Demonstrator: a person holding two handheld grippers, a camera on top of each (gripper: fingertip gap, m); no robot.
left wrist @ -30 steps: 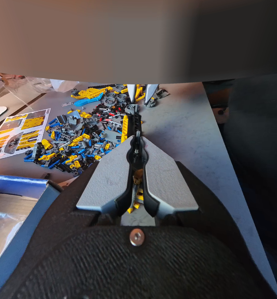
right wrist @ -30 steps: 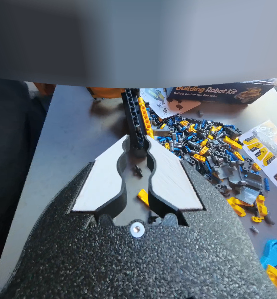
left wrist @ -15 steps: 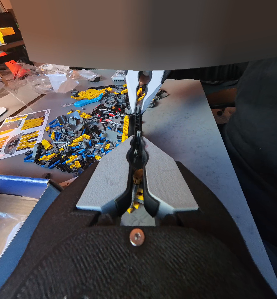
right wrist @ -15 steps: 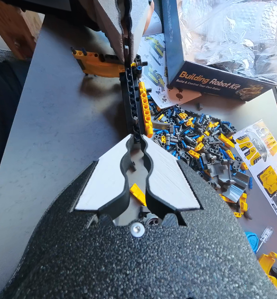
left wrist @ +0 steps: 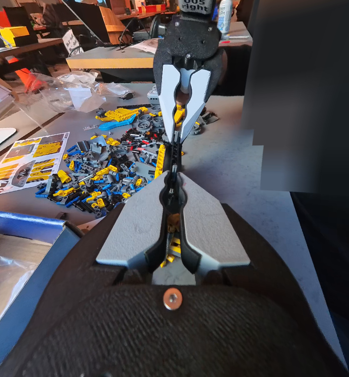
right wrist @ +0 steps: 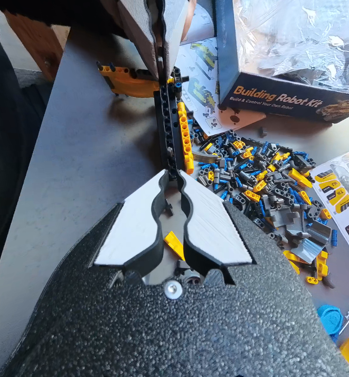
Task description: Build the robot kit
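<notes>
A long black beam (left wrist: 173,155) with a yellow beam (left wrist: 160,161) pinned to its side is held between both grippers, above the grey table (left wrist: 220,163). My left gripper (left wrist: 172,173) is shut on the near end of this assembly. The right gripper (left wrist: 175,139) faces it from the far side, its fingers closed on the other end. In the right wrist view my right gripper (right wrist: 173,172) pinches the black beam (right wrist: 168,130). The yellow beam (right wrist: 185,138) runs along its right side. The left gripper (right wrist: 162,75) grips the far end beside an orange-yellow part (right wrist: 128,81).
A pile of small blue, yellow, grey and black parts (left wrist: 100,177) (right wrist: 261,183) lies beside the beam. A sticker sheet (left wrist: 24,163), a blue box (right wrist: 281,98), an instruction booklet (right wrist: 206,98), plastic bags (left wrist: 67,95) and grey wheels (left wrist: 149,120) are around it. The table edge (left wrist: 304,234) is close. About 9 centimeters separates my left fingertips from my right.
The right gripper drew back along the beam to its end and its fingers closed in on it. The left gripper kept its hold and did not move.
</notes>
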